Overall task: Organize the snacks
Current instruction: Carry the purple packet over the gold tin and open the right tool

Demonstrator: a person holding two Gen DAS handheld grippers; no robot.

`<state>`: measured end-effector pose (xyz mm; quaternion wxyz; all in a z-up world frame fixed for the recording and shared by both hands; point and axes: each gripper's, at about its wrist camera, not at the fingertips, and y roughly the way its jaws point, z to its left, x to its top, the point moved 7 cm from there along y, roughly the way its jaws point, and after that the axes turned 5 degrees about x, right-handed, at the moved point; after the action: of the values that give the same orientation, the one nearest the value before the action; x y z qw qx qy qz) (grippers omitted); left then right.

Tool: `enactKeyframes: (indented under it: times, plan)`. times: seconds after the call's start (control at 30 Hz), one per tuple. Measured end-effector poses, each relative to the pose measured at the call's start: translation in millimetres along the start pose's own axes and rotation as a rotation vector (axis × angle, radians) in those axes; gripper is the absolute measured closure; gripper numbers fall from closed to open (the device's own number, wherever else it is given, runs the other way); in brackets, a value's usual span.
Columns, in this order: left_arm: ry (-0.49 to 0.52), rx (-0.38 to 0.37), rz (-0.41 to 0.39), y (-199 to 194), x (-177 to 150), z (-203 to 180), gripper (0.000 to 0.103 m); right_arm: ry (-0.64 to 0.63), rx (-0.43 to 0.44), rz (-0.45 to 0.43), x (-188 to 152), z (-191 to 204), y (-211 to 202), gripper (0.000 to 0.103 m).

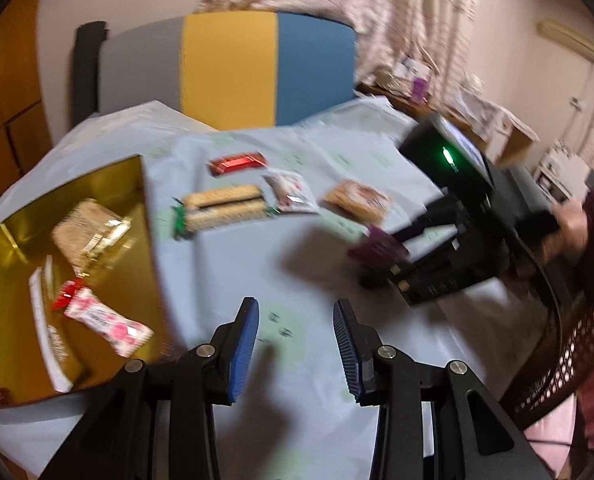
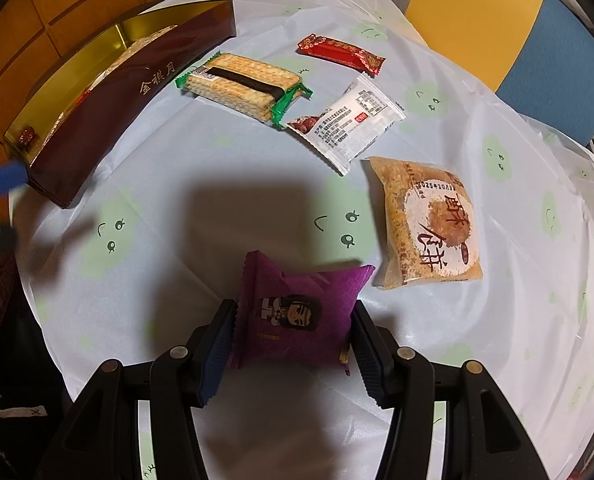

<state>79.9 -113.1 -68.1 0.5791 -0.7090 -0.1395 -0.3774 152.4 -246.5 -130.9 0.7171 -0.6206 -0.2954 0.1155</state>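
My right gripper (image 2: 293, 344) is shut on a purple snack packet (image 2: 297, 312) and holds it above the table; it also shows in the left wrist view (image 1: 377, 250). My left gripper (image 1: 295, 344) is open and empty over the tablecloth, next to the gold-lined box (image 1: 109, 188). The box (image 2: 109, 100) holds a pink packet (image 1: 105, 320) and a biscuit packet (image 1: 85, 228). On the table lie a cracker pack (image 2: 245, 84), a red bar (image 2: 341, 52), a white packet (image 2: 349, 124) and a tan pastry packet (image 2: 429, 220).
A pale blue tablecloth (image 2: 177, 168) covers the round table. A grey, yellow and blue chair back (image 1: 229, 68) stands behind it. A wicker chair (image 1: 569, 356) is at the right. The left gripper's blue pad shows at the left edge (image 2: 1, 180).
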Motion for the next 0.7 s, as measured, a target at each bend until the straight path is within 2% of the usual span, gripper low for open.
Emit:
enactKeyframes:
  times: [0.13, 0.4, 0.63, 0.7]
  plan:
    - [0.054, -0.016, 0.047, 14.3, -16.5, -15.8, 0.064, -0.002, -0.002, 0.000, 0.1, 0.2, 0.1, 0.047]
    - [0.078, -0.014, 0.091, 31.1, -41.0, -19.0, 0.064, -0.002, -0.003, 0.000, 0.1, 0.4, -0.3, 0.047]
    - [0.055, -0.038, 0.051, 34.9, -47.3, -15.7, 0.063, 0.011, 0.008, -0.010, 2.6, -0.6, -3.4, 0.050]
    - [0.040, -0.053, 0.048, 34.3, -47.4, -14.0, 0.063, 0.032, 0.022, -0.023, 6.0, -3.1, -6.7, 0.056]
